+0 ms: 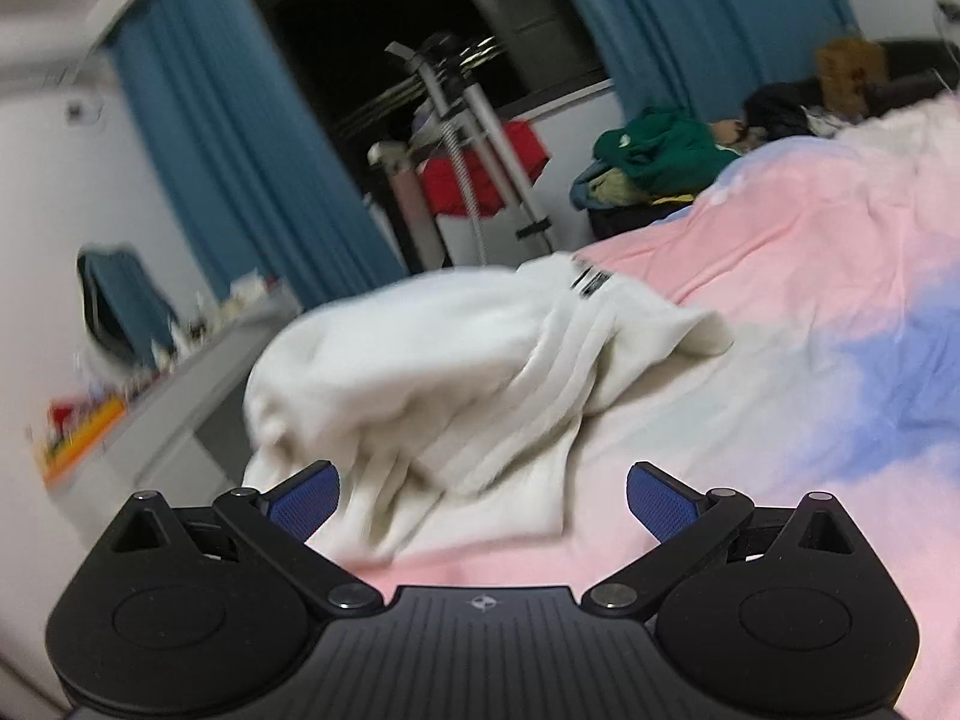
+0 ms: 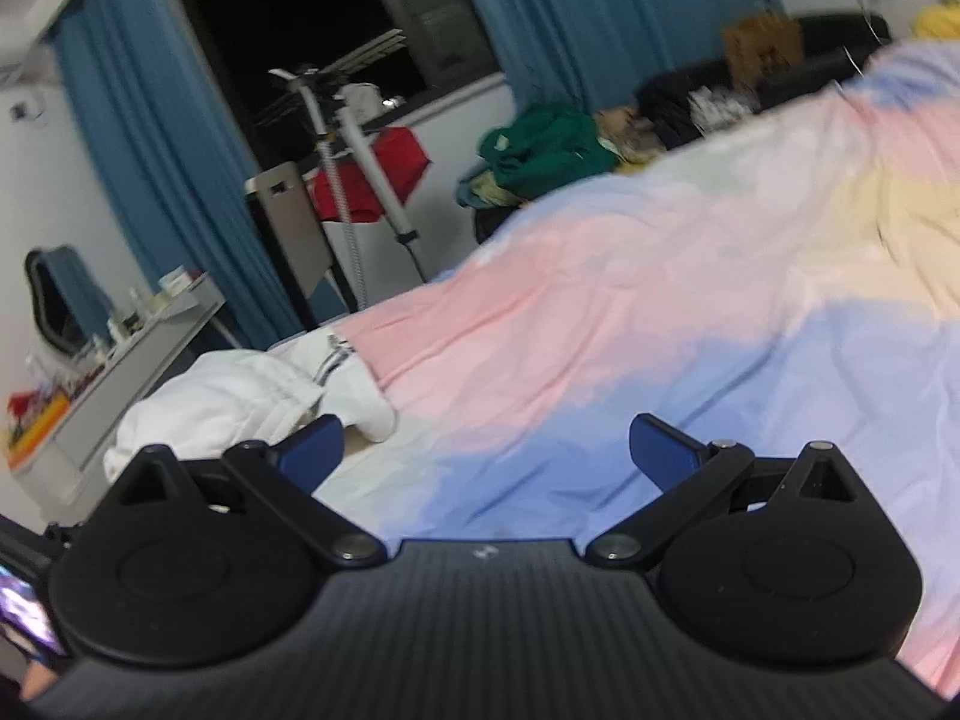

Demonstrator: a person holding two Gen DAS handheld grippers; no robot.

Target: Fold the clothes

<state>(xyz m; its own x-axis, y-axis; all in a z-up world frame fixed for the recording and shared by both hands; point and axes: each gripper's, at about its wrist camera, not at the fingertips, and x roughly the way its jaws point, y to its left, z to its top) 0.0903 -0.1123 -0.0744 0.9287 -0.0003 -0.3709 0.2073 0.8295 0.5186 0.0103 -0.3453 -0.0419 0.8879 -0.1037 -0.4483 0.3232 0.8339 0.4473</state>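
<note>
**Approach step: white garment not yet gripped**

White garment [image 1: 468,372] lies bunched and crumpled on the bed [image 1: 810,300], near its left edge, the side nearest the desk [image 1: 198,384]. Left gripper [image 1: 483,501] hovers just in front of the heap, jaws wide, nothing between them. Right gripper [image 2: 486,450] sits further right over bare pastel cover, jaws wide too, empty; garment [image 2: 252,402] is off to its left. Folding proper looks not yet begun (frames are motion-blurred, so hems are hard to make out). Next move likely calls for finding an edge or corner, pinching it with each gripper, then spreading the garment flat toward the bed's middle.
</note>
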